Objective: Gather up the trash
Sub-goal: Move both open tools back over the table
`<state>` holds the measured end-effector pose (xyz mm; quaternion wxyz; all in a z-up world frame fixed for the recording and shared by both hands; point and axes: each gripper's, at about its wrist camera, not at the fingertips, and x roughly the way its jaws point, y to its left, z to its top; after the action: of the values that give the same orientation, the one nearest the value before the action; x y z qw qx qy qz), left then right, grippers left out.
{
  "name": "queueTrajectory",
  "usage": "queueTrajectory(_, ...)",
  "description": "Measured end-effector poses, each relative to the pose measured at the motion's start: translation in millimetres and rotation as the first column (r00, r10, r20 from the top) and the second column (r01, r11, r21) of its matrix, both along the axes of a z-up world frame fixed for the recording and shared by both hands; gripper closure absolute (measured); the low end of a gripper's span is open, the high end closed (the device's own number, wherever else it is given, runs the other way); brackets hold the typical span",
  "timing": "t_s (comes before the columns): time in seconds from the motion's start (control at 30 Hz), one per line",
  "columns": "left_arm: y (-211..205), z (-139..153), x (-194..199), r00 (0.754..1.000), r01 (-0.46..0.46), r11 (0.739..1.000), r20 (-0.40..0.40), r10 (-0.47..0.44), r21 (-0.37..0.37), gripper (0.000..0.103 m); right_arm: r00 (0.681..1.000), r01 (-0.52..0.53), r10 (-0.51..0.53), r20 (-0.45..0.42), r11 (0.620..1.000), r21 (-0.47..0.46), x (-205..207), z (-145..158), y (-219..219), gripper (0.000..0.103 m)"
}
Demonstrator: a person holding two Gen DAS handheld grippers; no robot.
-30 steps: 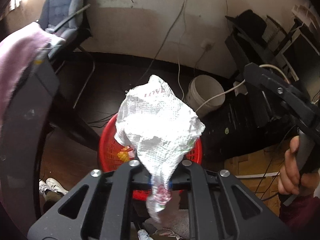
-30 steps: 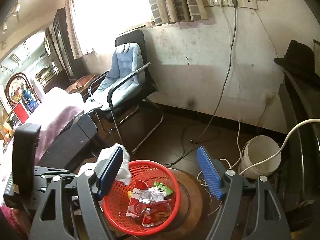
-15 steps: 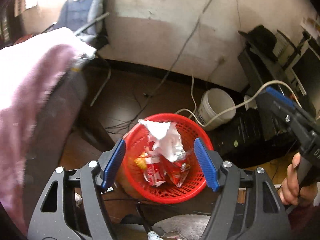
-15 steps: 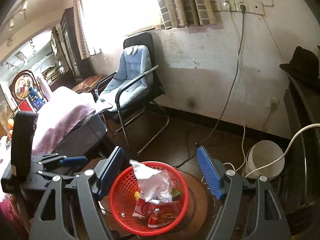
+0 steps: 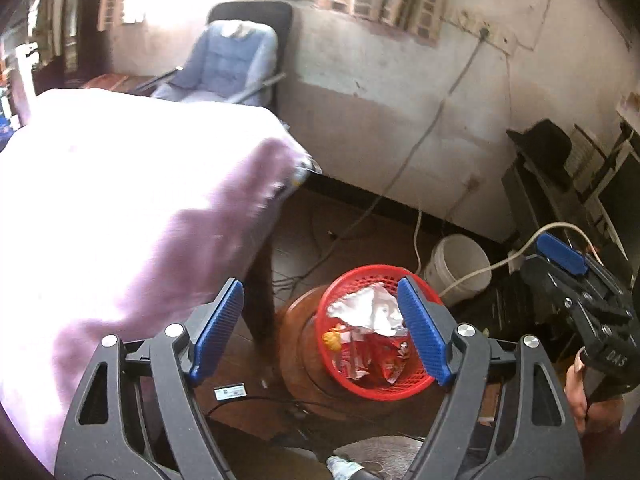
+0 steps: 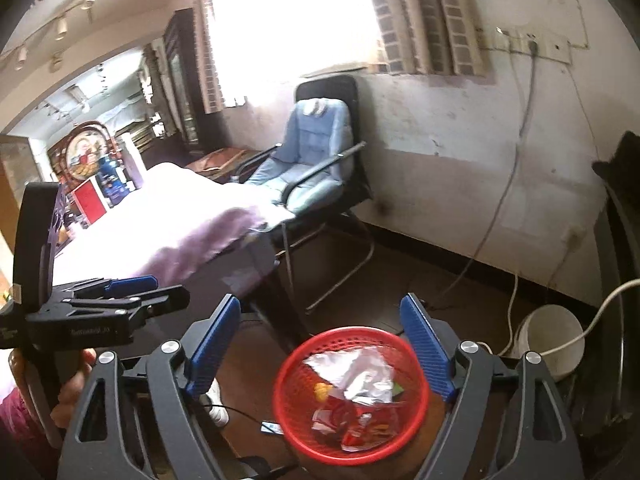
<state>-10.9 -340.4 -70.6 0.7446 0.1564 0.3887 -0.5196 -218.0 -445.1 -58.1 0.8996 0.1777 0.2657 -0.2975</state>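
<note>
1. Left gripper (image 5: pixel 320 328): jaws opening, nothing between the blue pads (image 5: pixel 218 326).
2. Red basket (image 5: pixel 408 392): on a round brown stool (image 5: pixel 298 354), holding crumpled white paper (image 5: pixel 370 312) and red wrappers (image 5: pixel 380 362).
3. Right gripper (image 5: pixel 576 276): at far right, hand-held.
4. White bucket (image 5: pixel 456 260): beyond the basket.
5. Purple cloth (image 5: pixel 120 208): left.

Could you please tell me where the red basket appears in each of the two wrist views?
Left wrist view: the red basket sits low, right of centre, partly behind the right blue finger pad.
Right wrist view: the red basket sits bottom centre, between the finger pads.
Shared landmark: the white bucket on the floor right of the basket.
</note>
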Motion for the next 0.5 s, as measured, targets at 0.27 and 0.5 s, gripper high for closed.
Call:
queueTrajectory(0.27,60.5,23.0,20.7,0.992,-0.118,0.990,0.029,0.121,-0.076,0.023,0.996,-0.092,0.092,0.011,0.995,-0.036,26.2,18.2,39.5,0.015)
queueTrajectory(0.5,132.4,40.4,52.3,0.949,-0.298,0.947,0.070,0.308,-0.123,0.019,0.985,-0.175,0.175,0.003,0.983,-0.064,49.5,29.1,71.0,0.012)
